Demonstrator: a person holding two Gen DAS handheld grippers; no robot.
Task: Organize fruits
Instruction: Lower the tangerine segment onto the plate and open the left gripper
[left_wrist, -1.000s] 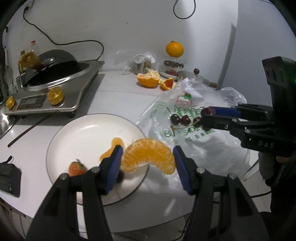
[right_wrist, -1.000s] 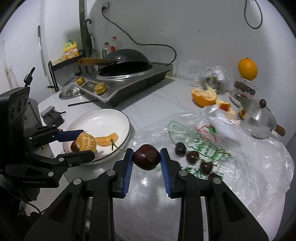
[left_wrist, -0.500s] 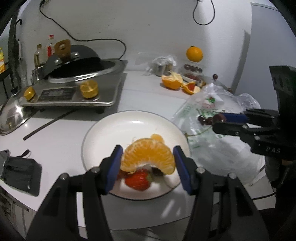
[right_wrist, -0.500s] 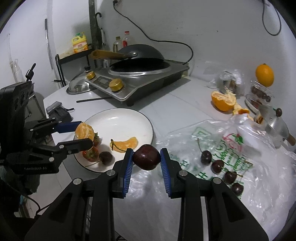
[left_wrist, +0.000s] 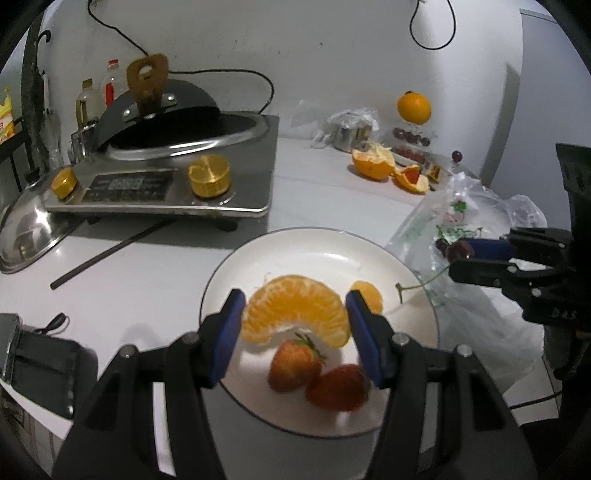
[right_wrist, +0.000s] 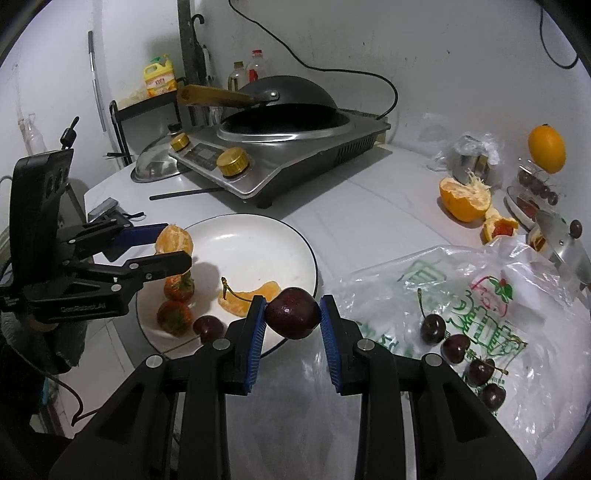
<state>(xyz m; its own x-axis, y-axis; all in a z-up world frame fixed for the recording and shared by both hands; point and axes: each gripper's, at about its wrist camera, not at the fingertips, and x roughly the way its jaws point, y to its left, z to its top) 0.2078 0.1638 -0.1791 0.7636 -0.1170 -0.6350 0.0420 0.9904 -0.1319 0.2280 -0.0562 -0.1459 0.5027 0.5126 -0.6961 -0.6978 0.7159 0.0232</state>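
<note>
peeled orange (left_wrist: 295, 309) and cherry (right_wrist: 293, 313) (dark) held above plate (right_wrist: 258, 236).

Open white counter (right_wrist: 369, 206) lies between the plate (right_wrist: 295, 240) and the cooker (right_wrist: 295, 147), crossed only by a dark stick (right_wrist: 184, 192); the plate's far half is bare, its near half crowded by strawberries (right_wrist: 173, 317), a cherry (right_wrist: 208, 328) and an orange segment (right_wrist: 255, 293), with the plastic bag (right_wrist: 461, 314) at its right

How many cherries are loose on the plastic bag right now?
4, in a row on the plastic bag. Not counted: one in the right gripper, one on the plate. Bag folds may hide more.
</note>
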